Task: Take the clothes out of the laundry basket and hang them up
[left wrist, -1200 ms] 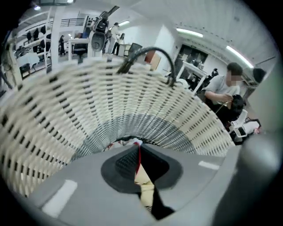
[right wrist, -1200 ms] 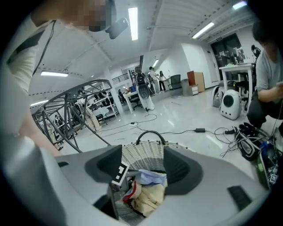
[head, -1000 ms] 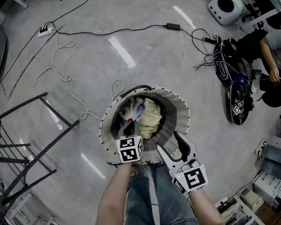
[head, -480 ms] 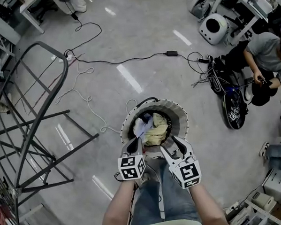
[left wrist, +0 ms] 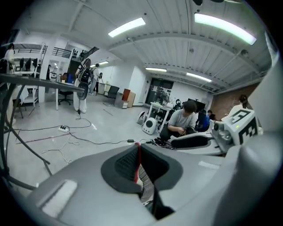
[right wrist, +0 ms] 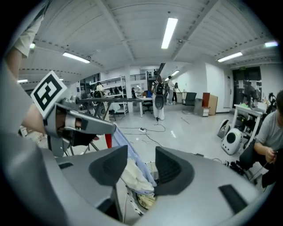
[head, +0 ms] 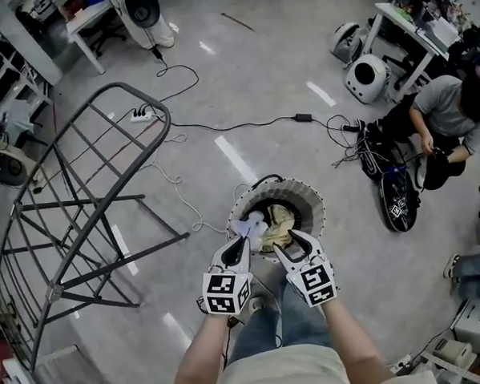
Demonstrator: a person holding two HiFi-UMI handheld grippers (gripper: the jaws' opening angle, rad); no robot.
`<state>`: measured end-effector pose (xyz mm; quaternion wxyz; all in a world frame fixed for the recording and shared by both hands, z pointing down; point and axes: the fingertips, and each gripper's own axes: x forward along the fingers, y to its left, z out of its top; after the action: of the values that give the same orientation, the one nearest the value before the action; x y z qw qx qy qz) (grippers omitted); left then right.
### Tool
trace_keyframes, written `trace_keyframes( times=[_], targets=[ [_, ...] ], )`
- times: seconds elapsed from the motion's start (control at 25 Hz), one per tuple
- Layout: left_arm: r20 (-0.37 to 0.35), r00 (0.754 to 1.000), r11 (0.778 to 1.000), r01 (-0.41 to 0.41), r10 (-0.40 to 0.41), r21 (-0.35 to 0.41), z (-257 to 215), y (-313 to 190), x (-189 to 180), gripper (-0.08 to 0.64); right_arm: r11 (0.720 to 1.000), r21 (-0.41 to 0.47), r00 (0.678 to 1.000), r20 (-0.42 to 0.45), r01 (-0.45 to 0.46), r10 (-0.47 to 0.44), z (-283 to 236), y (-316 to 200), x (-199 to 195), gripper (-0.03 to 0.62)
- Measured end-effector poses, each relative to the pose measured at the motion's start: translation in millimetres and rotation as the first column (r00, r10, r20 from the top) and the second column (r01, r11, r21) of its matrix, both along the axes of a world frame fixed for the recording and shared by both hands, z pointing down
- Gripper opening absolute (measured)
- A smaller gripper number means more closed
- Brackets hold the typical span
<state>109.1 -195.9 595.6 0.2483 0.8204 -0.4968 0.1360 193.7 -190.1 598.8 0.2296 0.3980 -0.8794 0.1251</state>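
Limp and light by the look of it, the pale blue garment (head: 248, 225) hangs just above the laundry basket (head: 314, 210), its edge pinched in the closed jaws of the left gripper (head: 240, 243), while the jaws of the right gripper (head: 284, 246), which have just been closing but stand apart, straddle its folds, likely a sensible second hold.

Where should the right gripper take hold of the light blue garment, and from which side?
Probably best to take the light blue garment on its hanging edge just below the left gripper, coming from the right with jaws astride the cloth. It hangs as a thin sheet sloping down toward the basket and already lies between the jaws of the right gripper, which have just been closing.
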Motion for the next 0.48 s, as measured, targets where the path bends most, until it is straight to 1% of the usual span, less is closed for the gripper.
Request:
trace_keyframes(
  times=[0.16, 0.24, 0.36, 0.48],
  targets=[
    [-0.007, 1.0, 0.997, -0.025, 0.026, 0.074, -54, 20, -16, 0.015, 0.997, 0.041, 0.998, -0.012, 0.07, -0.069, -28, 10, -23, 0.178],
    [-0.002, 0.999, 0.993, -0.034, 0.035, 0.11, -78, 32, -27, 0.015, 0.991, 0.063, 0.993, -0.019, 0.121, -0.12, -40, 15, -39, 0.173],
    [-0.002, 1.0, 0.987, -0.03, 0.031, 0.161, -110, 53, -44, 0.015, 0.97, 0.086, 0.974, -0.05, 0.226, -0.222, -55, 25, -65, 0.169],
    [-0.018, 1.0, 0.979, -0.006, 0.01, 0.206, -140, 80, -64, 0.015, 0.941, 0.098, 0.945, -0.083, 0.324, -0.317, -66, 44, -93, 0.166]
  ],
)
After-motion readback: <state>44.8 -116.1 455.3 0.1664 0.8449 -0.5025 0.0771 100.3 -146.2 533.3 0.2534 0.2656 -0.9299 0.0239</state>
